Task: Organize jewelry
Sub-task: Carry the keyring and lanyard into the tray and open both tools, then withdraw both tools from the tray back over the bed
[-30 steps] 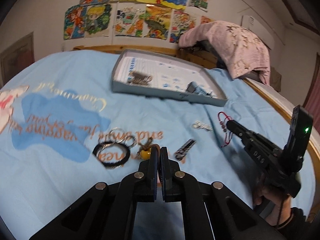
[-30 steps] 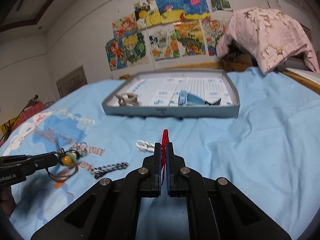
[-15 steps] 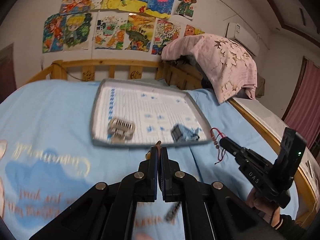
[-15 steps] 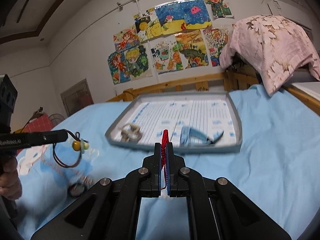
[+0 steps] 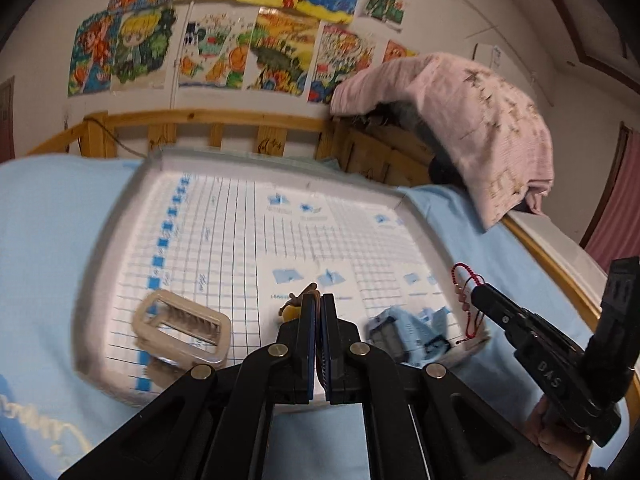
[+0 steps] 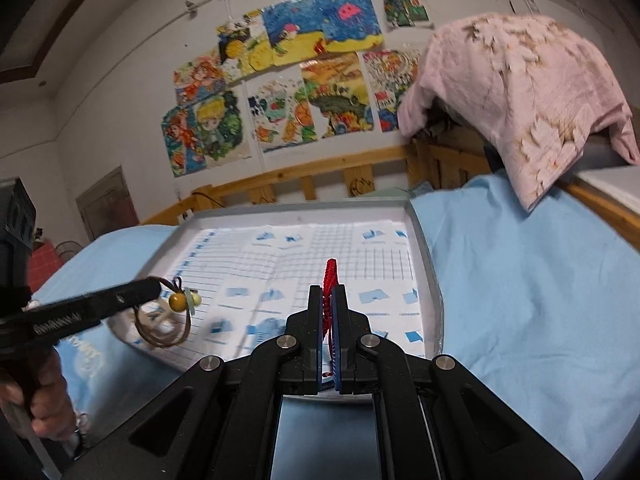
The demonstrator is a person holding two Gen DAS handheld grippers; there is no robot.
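A shallow grey tray [image 5: 100, 264] [image 6: 426, 256] with a printed grid sheet lies on the blue bed. My left gripper [image 5: 319, 300] [image 6: 154, 286] is shut on a brown cord bracelet with a yellow bead [image 5: 291, 312] [image 6: 178, 301], held over the tray's near part. My right gripper [image 6: 329, 292] [image 5: 478, 294] is shut on a red cord bracelet [image 6: 330, 276] [image 5: 464, 284], which hangs over the tray's right edge. Inside the tray lie a beige hair clip [image 5: 184, 328] and a light blue bow clip [image 5: 408, 334].
A wooden bed rail [image 5: 208, 128] runs behind the tray. A pink floral cloth [image 5: 464, 120] drapes over furniture at the back right. Drawings [image 5: 224, 32] cover the wall. A hand [image 6: 44, 396] grips the left tool's handle.
Both grippers travelled forward from the loose jewelry on the sheet to above the tray, each carrying its bracelet. The tray now fills both views.
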